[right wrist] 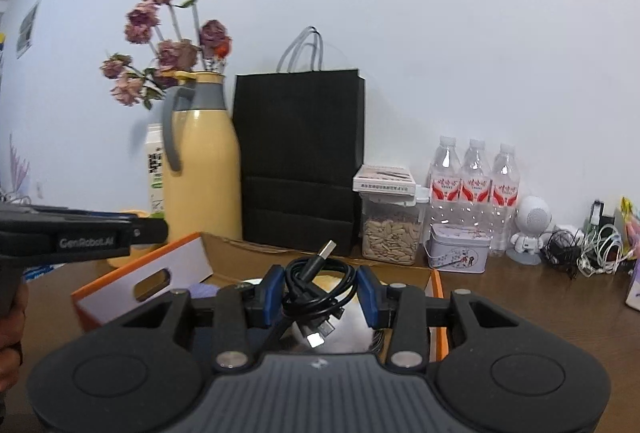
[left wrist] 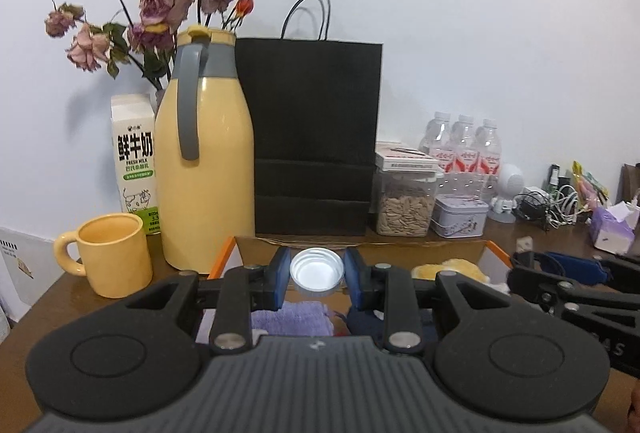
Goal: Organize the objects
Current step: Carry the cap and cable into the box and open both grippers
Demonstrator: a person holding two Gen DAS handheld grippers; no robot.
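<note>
My left gripper [left wrist: 317,275] is shut on a white screw cap [left wrist: 317,272], its hollow side facing the camera, held above an open cardboard box [left wrist: 490,253] with orange edges. My right gripper [right wrist: 320,291] is shut on a coiled black USB cable [right wrist: 320,285]; one plug sticks up and another dangles below. It hangs over the same box [right wrist: 436,285]. Inside the box lie a purple cloth [left wrist: 292,319] and a yellow soft thing [left wrist: 452,269]. The right gripper shows at the right edge of the left wrist view, the left gripper [right wrist: 80,233] at the left edge of the right wrist view.
Along the wall stand a yellow mug [left wrist: 110,253], milk carton [left wrist: 134,161], yellow thermos jug [left wrist: 206,153], black paper bag [left wrist: 316,137], seed jar [left wrist: 406,205], tin [left wrist: 460,219], water bottles [left wrist: 464,141], a small white robot figure [right wrist: 530,229], tangled cables [right wrist: 584,249] and a tissue pack [left wrist: 614,229].
</note>
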